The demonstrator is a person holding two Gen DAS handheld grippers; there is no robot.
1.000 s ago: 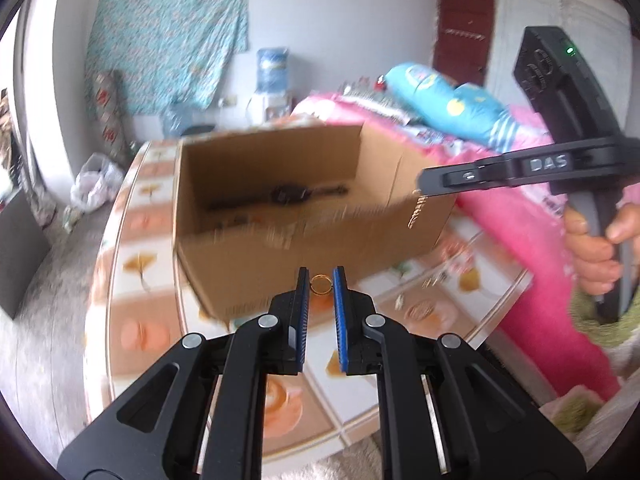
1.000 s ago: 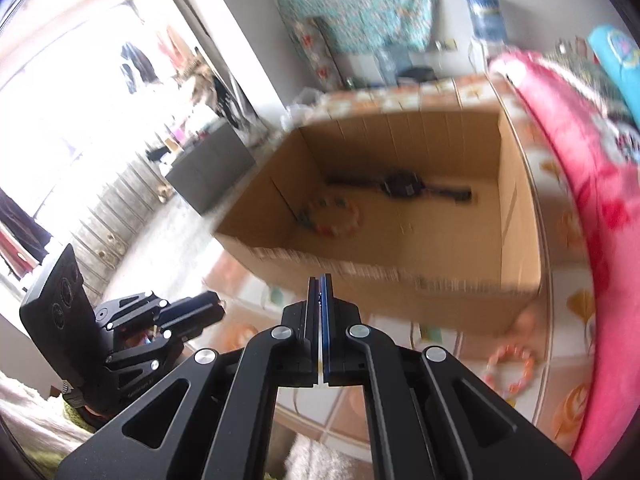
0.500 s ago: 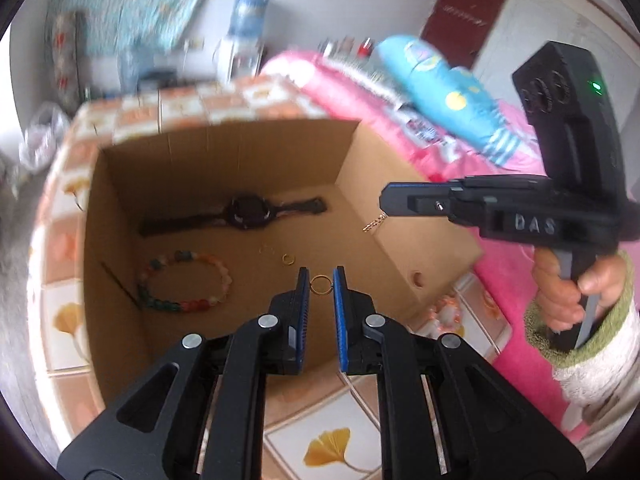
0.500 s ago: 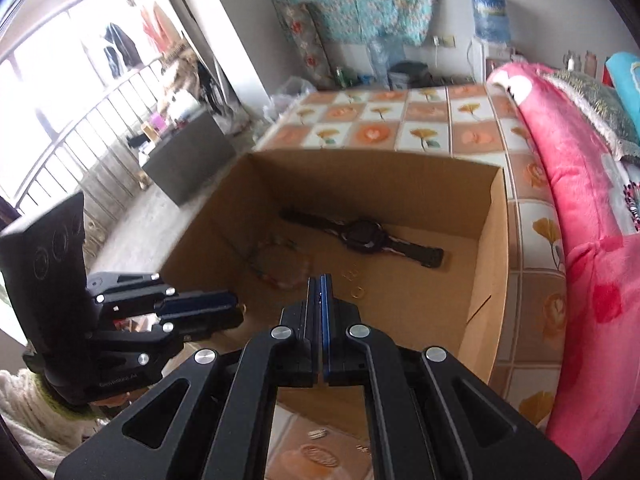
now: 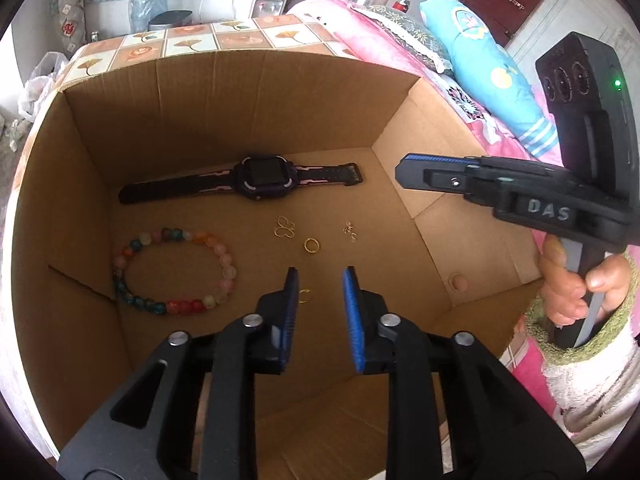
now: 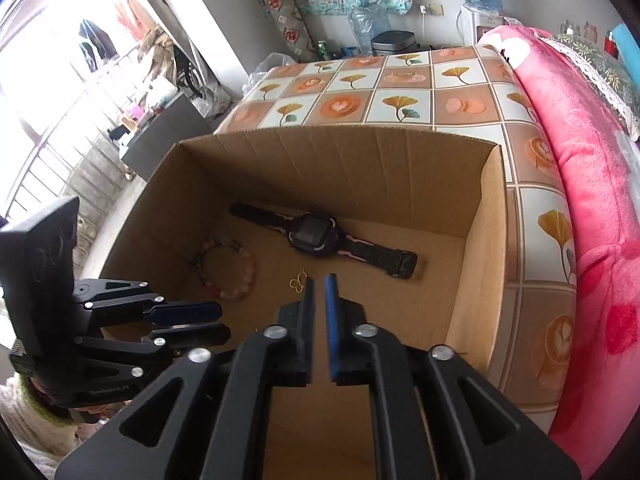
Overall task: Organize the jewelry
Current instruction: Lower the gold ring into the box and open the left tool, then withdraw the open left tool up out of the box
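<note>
An open cardboard box (image 5: 240,92) holds a black watch (image 5: 260,178), a coloured bead bracelet (image 5: 172,270), a gold clasp piece (image 5: 285,227), a gold ring (image 5: 311,245), small gold earrings (image 5: 350,231) and a small gold ring (image 5: 305,296) beside my left finger. My left gripper (image 5: 320,276) is open and empty above the box floor. My right gripper (image 6: 319,282) is slightly open and empty over the box; it also shows in the left wrist view (image 5: 404,168). The watch (image 6: 316,236) and bracelet (image 6: 228,270) show in the right wrist view.
The box stands on a tiled-pattern table (image 6: 360,92). A pink blanket (image 6: 592,208) covers the bed on the right, with a blue pillow (image 5: 496,72). A water dispenser (image 6: 480,12) and clutter stand at the far wall.
My left gripper opened and the small gold ring it held now lies on the box floor. My right gripper opened slightly and the chain it held is gone. Both moved lower into the box.
</note>
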